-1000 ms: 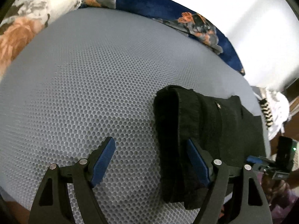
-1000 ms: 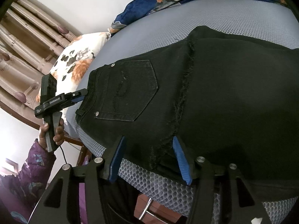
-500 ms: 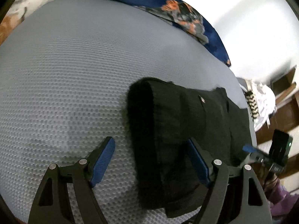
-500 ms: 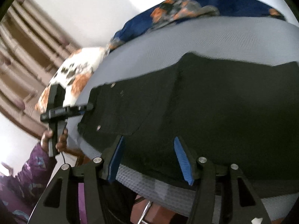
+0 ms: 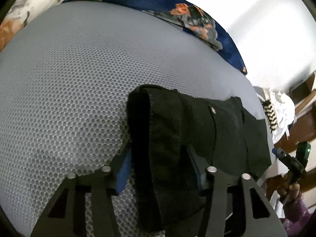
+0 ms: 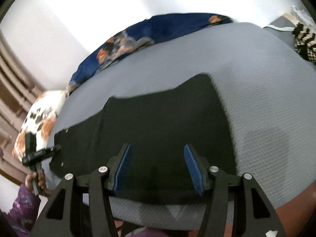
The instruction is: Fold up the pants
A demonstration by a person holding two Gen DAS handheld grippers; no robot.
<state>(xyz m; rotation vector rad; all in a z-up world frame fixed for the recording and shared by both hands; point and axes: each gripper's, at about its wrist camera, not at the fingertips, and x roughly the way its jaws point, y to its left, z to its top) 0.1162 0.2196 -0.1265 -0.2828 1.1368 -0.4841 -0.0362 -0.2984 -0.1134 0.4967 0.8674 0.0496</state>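
Black pants [image 5: 197, 130] lie folded on a grey mesh mattress [image 5: 69, 83]. In the left wrist view my left gripper [image 5: 160, 169] straddles the waistband end of the pants, with its blue pads on either side of the thick folded edge; the jaws look partly closed around it. In the right wrist view the pants [image 6: 158, 122] spread across the mattress [image 6: 266, 98]. My right gripper [image 6: 158, 165] is open and empty, hovering over the near edge of the pants.
A blue floral blanket [image 5: 177, 6] lies along the far edge of the mattress. A floral pillow [image 6: 39, 122] sits at the left. Striped and white clothes [image 5: 276, 114] are piled off the right edge. The wall is behind.
My left gripper has moved onto the waistband fold and narrowed around it. My right gripper has pulled back and up, so more of the pants and mattress shows.
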